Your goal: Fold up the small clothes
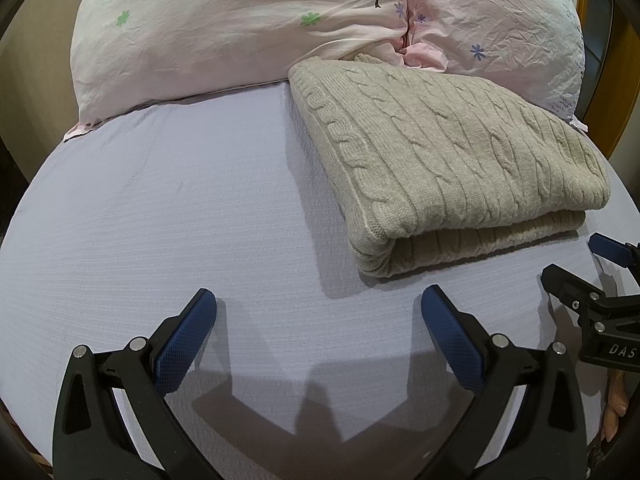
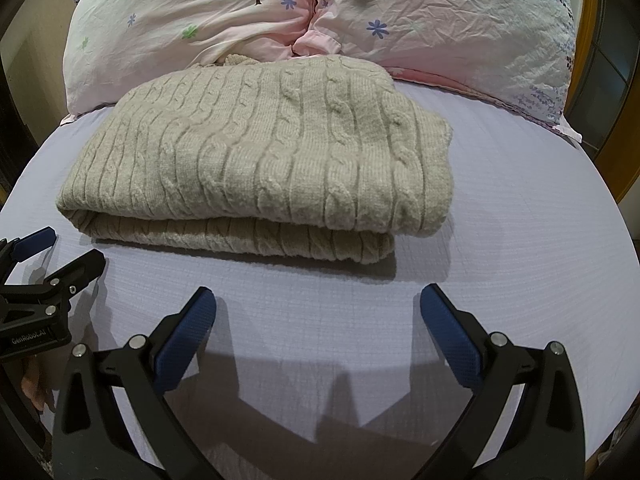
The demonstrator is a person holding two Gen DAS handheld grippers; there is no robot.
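Note:
A beige cable-knit sweater lies folded in a thick rectangle on the lilac bed sheet, its far edge against the pillows. In the right wrist view the sweater is straight ahead, its folded edge toward me. My left gripper is open and empty, low over the sheet, to the near left of the sweater. My right gripper is open and empty, just in front of the sweater. Each gripper shows at the edge of the other's view: the right one and the left one.
Two pink floral pillows lie side by side behind the sweater. Bare sheet stretches on both sides of the sweater. A wooden frame stands at the far right edge of the bed.

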